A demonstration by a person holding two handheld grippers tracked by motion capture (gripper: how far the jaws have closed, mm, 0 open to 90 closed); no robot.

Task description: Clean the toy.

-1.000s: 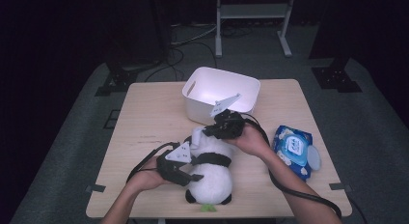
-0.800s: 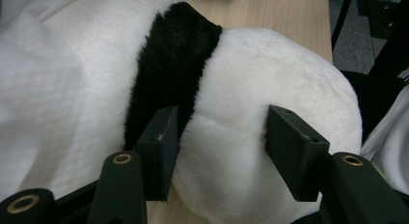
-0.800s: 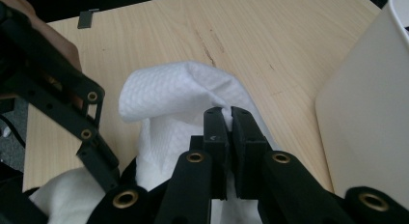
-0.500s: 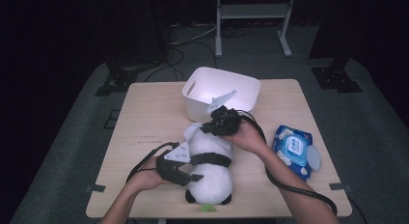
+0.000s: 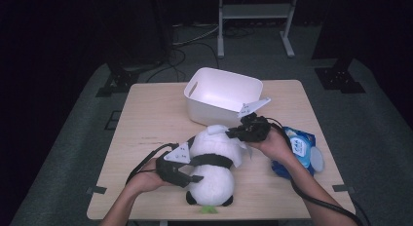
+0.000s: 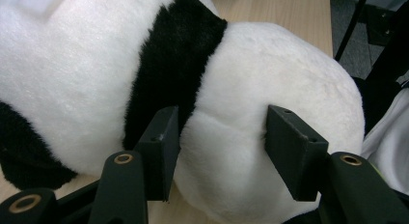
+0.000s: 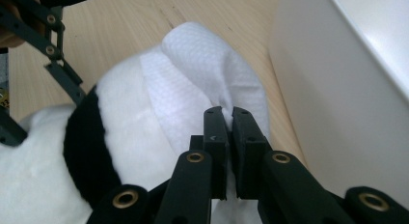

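A: What's hidden or hard to make out here?

B: The room beyond the worktop (image 5: pixel 146 119) is nearly black; only a pale metal stand (image 5: pixel 255 21), cables on grey carpet and dark stand feet come through. The plush panda (image 5: pixel 214 167) has its face turned out of sight, and something small and green under its lower end is cut off. The left claw (image 5: pixel 187 177) half covers the panda's near flank.

A: And the surface?

B: A light wooden worktop, with tape tabs at its near corners. A white plastic bin (image 5: pixel 219 94) stands just beyond the right claw (image 5: pixel 234 133). Behind that claw's hand lies a blue pack of wet wipes (image 5: pixel 299 148); its printing is too small to read.

A: The claws?

B: The left claw is clenched on the panda's white body, one pad at the edge of the black band and the other on white fur. The right claw is clenched tight on a white wipe (image 7: pixel 202 84), which drapes over the panda's upper body, ahead of the pads.

A: So the panda?

B: Lying on the worktop between both claws, the wipe touching it.
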